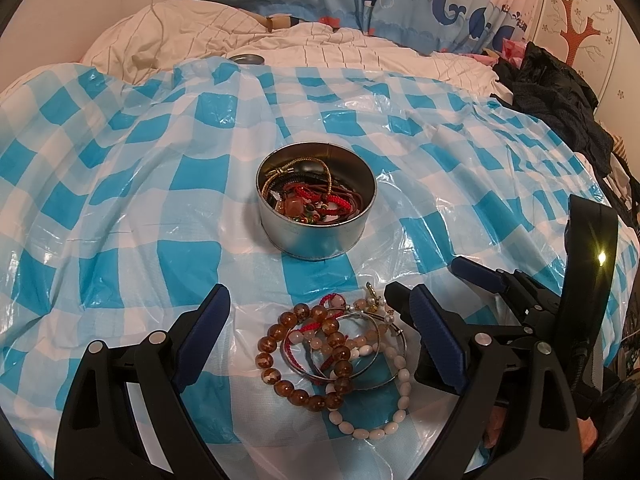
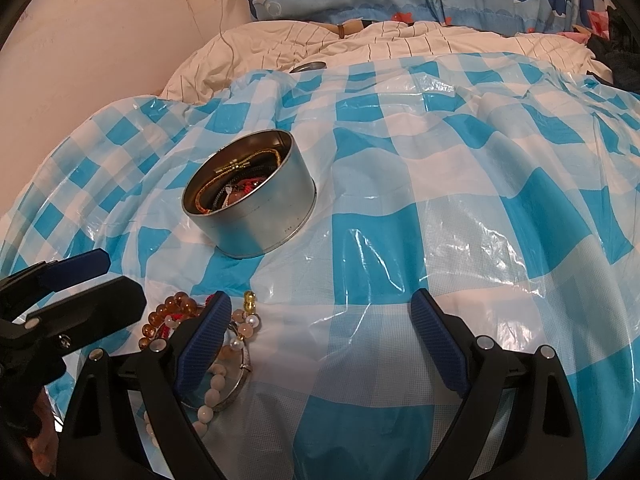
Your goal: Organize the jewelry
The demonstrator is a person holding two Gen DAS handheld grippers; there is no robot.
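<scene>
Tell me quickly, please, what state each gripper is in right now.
Left gripper: open, empty, fingers either side of the bracelet pile.
Right gripper: open, empty, over the checked plastic sheet.

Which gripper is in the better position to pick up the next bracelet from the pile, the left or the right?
Probably the left. The open left gripper has the pile of beaded bracelets directly between its fingers. The open right gripper faces mostly bare blue-and-white checkered plastic sheet, with the pile beside its left finger.
</scene>
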